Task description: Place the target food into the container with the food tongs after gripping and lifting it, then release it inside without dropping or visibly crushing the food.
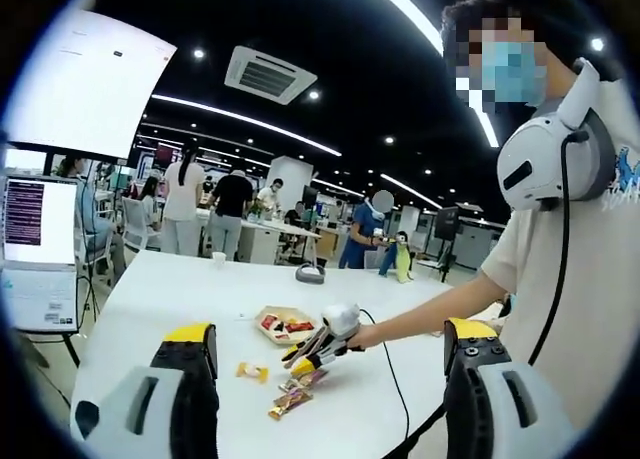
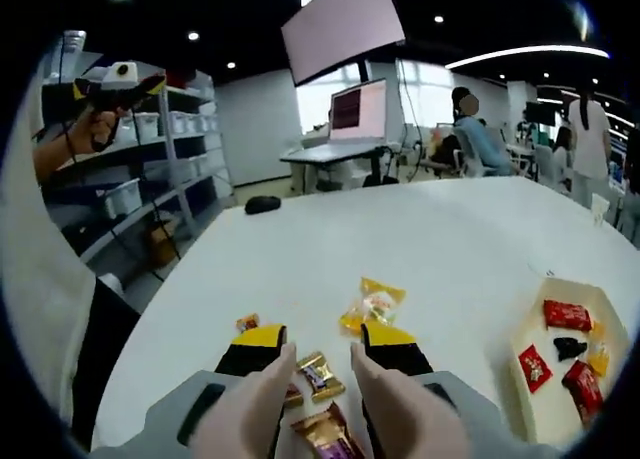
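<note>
On the white table (image 2: 470,239) the right gripper (image 2: 323,357) hangs low over a small group of wrapped snacks. Its jaws stand a little apart, and a gold-wrapped candy (image 2: 320,373) lies on the table in the gap between them; the jaws do not seem to press it, so the gripper holds nothing. A second gold packet (image 2: 328,431) lies nearer, between the two pale tong arms. A yellow packet (image 2: 373,303) lies just beyond the right jaw, and a small orange piece (image 2: 247,323) just left of the left jaw. The container (image 2: 540,384), a shallow pale tray, stands to the right, well apart from the jaws, with red packets (image 2: 567,315) and one dark piece inside.

In the left gripper view the left gripper (image 1: 330,351) is held up away from the table, its jaws wide apart with nothing between them. Far ahead the person's hand (image 1: 368,335) brings the right gripper down over the snacks, near the tray (image 1: 272,314).
</note>
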`<action>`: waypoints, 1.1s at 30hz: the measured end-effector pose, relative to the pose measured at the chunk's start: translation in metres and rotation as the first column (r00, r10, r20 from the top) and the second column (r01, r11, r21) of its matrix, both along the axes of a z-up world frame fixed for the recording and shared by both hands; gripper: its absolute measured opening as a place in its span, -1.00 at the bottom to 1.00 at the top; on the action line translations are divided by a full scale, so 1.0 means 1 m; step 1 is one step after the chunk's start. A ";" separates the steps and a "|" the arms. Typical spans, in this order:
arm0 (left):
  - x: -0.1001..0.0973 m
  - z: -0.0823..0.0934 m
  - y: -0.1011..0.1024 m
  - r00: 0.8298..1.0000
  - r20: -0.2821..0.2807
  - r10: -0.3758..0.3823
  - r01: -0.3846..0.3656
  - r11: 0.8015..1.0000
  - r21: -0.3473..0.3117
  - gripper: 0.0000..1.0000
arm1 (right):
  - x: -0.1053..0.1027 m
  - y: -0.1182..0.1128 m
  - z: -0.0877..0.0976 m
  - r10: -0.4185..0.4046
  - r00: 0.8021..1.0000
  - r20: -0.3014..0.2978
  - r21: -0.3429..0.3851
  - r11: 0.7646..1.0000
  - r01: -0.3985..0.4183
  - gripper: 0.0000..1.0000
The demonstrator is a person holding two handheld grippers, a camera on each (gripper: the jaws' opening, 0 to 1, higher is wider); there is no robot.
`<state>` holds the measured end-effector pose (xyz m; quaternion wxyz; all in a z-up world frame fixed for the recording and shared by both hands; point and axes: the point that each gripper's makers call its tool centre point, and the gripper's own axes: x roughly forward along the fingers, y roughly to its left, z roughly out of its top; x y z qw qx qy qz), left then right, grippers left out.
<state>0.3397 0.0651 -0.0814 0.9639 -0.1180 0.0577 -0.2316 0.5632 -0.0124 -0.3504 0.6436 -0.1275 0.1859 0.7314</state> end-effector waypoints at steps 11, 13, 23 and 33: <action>-0.006 -0.002 0.003 1.000 -0.009 0.015 -0.015 1.000 -0.004 0.83 | -0.007 0.005 -0.013 0.048 0.999 0.008 -0.023 0.999 -0.048 -0.43; -0.005 -0.002 0.003 1.000 -0.012 0.018 -0.018 1.000 -0.005 0.82 | -0.007 0.004 -0.015 0.059 0.998 0.017 -0.027 0.998 -0.058 -0.43; -0.005 -0.007 -0.001 0.999 -0.041 -0.001 0.001 1.000 0.004 0.67 | -0.019 0.009 -0.018 0.122 0.992 0.021 -0.030 0.992 -0.122 -0.44; -0.010 -0.006 0.011 0.998 -0.045 0.035 -0.035 0.999 -0.002 0.66 | -0.009 0.010 -0.035 0.120 0.990 0.077 -0.036 0.992 -0.117 -0.46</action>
